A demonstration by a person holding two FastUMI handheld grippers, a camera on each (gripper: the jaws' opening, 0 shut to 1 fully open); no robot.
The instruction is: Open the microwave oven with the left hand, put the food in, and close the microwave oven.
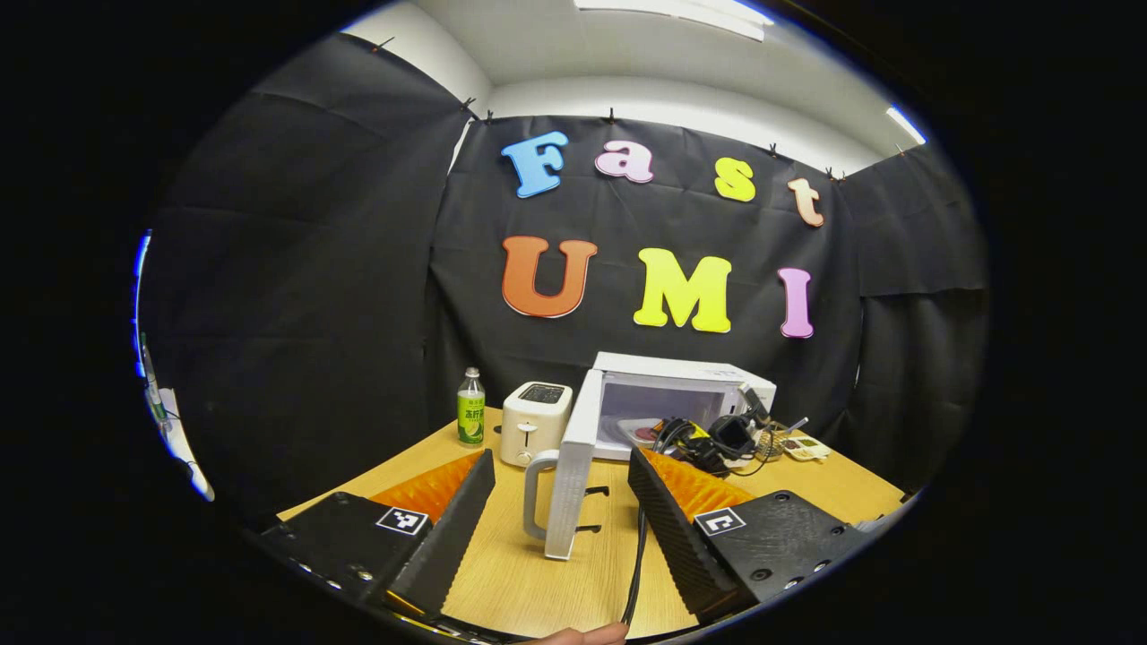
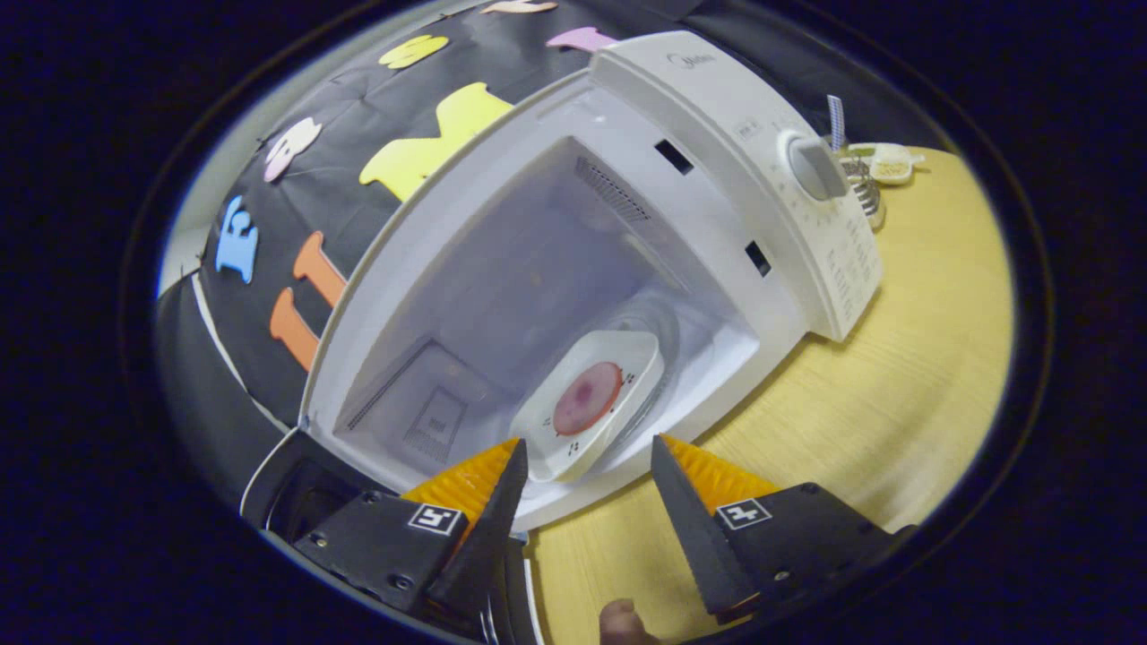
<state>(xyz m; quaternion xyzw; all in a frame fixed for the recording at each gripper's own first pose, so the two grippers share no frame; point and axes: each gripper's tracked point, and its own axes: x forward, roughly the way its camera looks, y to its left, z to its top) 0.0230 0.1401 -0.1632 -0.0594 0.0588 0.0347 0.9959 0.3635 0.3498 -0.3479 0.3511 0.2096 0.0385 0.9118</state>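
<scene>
Inside, the microwave oven (image 2: 573,269) stands with its door (image 1: 573,466) swung wide, and a white tray (image 2: 591,412) carrying a round pink piece of food (image 2: 587,399) sits on the cavity floor near the front edge. The right hand-held gripper (image 2: 587,484) hangs just outside that opening with its fingers spread and nothing between them. The left hand-held gripper (image 1: 560,502) is spread too, back over the tabletop (image 1: 502,573), with the door handle (image 1: 533,493) ahead between its fingers; a toaster (image 1: 535,421) and a green-labelled bottle (image 1: 470,408) stand beside the oven.
</scene>
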